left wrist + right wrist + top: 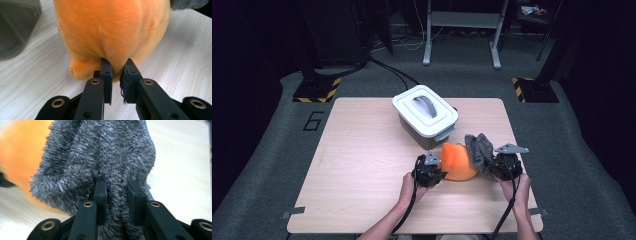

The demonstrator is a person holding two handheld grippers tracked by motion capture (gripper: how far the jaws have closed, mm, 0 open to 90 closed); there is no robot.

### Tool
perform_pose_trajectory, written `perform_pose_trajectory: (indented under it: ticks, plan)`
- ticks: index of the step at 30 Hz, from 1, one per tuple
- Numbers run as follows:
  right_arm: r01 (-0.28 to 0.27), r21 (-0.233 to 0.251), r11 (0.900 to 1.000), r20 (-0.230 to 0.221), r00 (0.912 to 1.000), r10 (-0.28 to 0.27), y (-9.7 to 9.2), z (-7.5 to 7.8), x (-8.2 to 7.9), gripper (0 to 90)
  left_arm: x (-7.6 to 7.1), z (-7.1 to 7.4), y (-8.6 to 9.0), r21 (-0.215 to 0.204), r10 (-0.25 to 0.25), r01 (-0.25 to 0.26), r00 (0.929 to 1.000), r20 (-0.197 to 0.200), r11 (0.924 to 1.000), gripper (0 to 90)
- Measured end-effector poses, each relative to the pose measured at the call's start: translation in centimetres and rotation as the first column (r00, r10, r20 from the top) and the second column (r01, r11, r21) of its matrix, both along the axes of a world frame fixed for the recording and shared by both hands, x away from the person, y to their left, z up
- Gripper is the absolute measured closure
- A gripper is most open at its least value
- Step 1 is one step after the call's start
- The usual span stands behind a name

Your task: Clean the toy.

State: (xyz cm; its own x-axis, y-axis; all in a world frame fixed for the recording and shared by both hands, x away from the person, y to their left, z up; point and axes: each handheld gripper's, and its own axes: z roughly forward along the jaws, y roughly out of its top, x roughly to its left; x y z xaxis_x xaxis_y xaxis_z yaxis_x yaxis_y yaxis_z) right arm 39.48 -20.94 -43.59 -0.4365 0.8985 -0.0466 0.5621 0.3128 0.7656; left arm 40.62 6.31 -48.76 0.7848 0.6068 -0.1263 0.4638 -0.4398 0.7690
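Both jaws pinching: left gripper orange plush, right gripper grey cloth; near table edge.

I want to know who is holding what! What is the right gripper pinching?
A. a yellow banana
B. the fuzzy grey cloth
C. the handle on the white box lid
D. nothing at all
B: in the right gripper view, the right gripper has its jaws shut on a fold of the fuzzy grey cloth, while the left gripper pinches the orange plush toy.
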Motion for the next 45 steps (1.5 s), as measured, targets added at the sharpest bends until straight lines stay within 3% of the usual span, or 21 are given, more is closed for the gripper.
perform_pose_trajectory:
  ticks: [2,7,12,15,16,20,30,38,45]
  plan:
    - [-0.037,0.028,0.9989,0.016,0.9992,0.037,0.6,0.9,-0.4,72.2,0.0,0.0,0.0,0.002,0.001,-0.001,1.0,0.004,1.0,80.7]
    - [-0.099,-0.019,0.9949,0.055,0.9934,0.1,3.3,2.4,-0.8,72.2,0.0,0.0,-0.1,0.005,-0.001,0.001,1.0,0.007,1.0,80.6]
    - [-0.165,-0.049,0.9851,0.06,0.984,0.168,6.2,2.6,-0.8,72.0,0.0,0.0,-0.1,0.013,-0.007,0.007,0.9999,0.01,0.9999,80.7]
    - [-0.17,-0.096,0.9808,0.055,0.9829,0.176,7.4,2.2,-0.6,72.1,0.0,-0.2,0.0,0.016,-0.005,0.005,1.0,-0.002,0.9999,80.8]
    - [-0.181,-0.102,0.9781,0.053,0.9809,0.187,7.3,2.1,-0.5,72.1,0.0,-0.4,0.1,0.007,-0.003,0.003,1.0,-0.006,1.0,80.8]
    - [-0.151,-0.075,0.9857,0.04,0.9872,0.154,6.6,1.9,-0.3,72.1,0.1,-0.5,0.2,0.004,-0.002,0.002,1.0,-0.009,1.0,81.0]
    - [-0.037,-0.033,0.9988,-0.014,0.9992,0.037,2.8,0.1,0.3,72.1,0.2,-0.7,0.2,-0.001,0.003,-0.003,0.9997,-0.024,1.0,81.0]
    - [0.011,-0.038,0.9992,-0.068,0.9976,-0.014,1.2,-1.8,0.8,72.1,0.3,-0.7,0.3,0.007,0.002,-0.002,0.9997,-0.026,1.0,81.0]
    - [0.035,-0.042,0.9985,-0.128,0.991,-0.04,0.6,-3.4,1.6,72.1,0.3,-0.7,0.3,0.004,0.001,-0.001,0.9996,-0.027,1.0,80.9]
